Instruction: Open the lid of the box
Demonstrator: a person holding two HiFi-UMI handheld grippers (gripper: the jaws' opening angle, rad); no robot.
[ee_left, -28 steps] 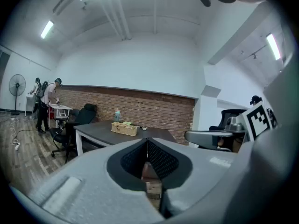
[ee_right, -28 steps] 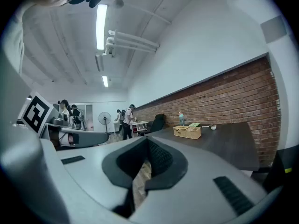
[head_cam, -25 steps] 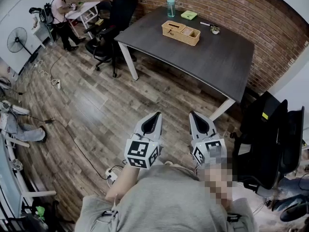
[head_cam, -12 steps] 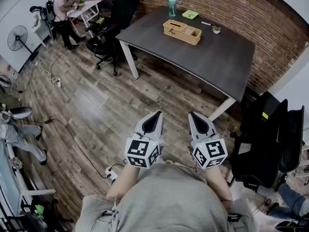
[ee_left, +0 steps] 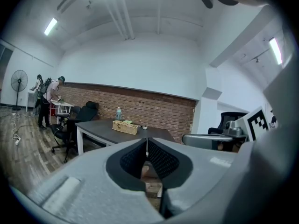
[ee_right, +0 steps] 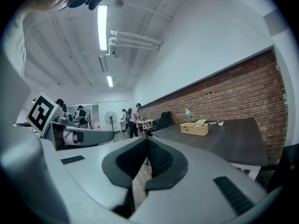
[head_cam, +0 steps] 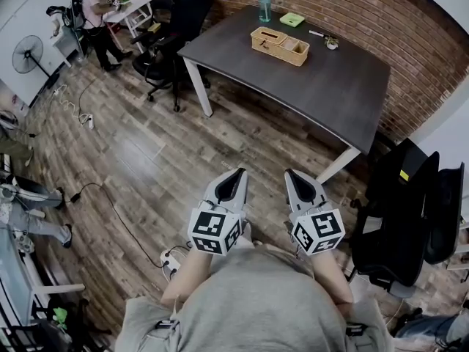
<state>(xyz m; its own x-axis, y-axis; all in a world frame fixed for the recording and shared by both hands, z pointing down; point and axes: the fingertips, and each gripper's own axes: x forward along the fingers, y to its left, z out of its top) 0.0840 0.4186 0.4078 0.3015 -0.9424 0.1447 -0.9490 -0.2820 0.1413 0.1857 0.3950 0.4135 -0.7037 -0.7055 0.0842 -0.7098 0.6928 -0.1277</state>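
Observation:
A tan wicker box (head_cam: 279, 45) sits on the far part of the dark table (head_cam: 322, 86); its left half has a lid, its right half shows open compartments. The box (ee_left: 124, 126) is small and distant in the left gripper view, and the box (ee_right: 195, 128) is equally far in the right gripper view. My left gripper (head_cam: 239, 172) and right gripper (head_cam: 290, 173) are held close to my body over the wooden floor, well short of the table. Both are shut with nothing between the jaws.
A teal bottle (head_cam: 264, 6), a green pad (head_cam: 292, 20) and a small object (head_cam: 331, 44) stand near the box. Black office chairs (head_cam: 172, 31) sit left of the table, another chair (head_cam: 407, 211) at my right. A person (head_cam: 94, 17) stands at a far desk. A fan (head_cam: 29, 57) and cables lie left.
The view has shifted slightly, so the table and box sit a little higher and to the right. The grippers stay side by side in the same place, both still shut.

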